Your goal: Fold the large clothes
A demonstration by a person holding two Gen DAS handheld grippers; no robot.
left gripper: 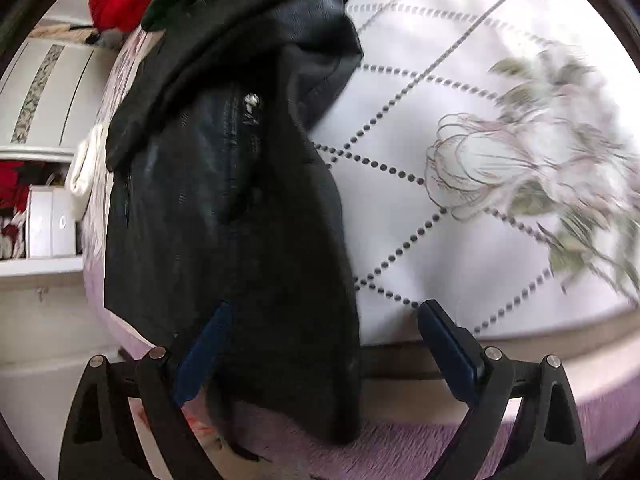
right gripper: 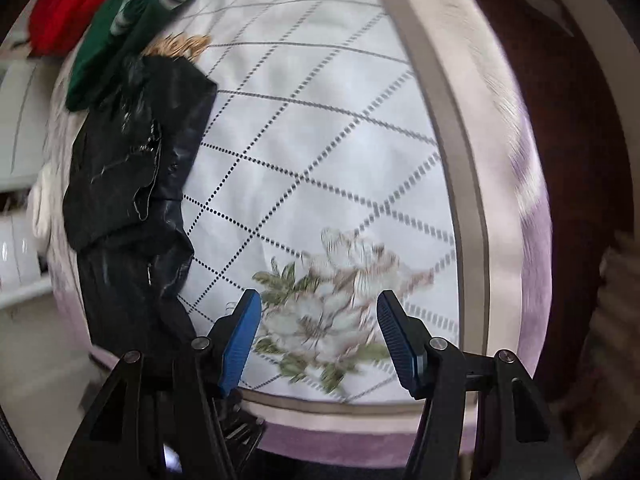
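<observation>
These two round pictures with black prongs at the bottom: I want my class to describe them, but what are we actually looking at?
Each picture comes from a camera mounted on a hand-held gripper, looking forward along its two blue-padded fingers. One shows the left gripper, the other the right gripper. Both are open and hold nothing. Below lies a bed with a white quilted cover printed with flowers. A black jacket lies along its edge, reaching between the left gripper's fingers. Beyond it sit a green garment and a red garment. The blur suggests movement.
</observation>
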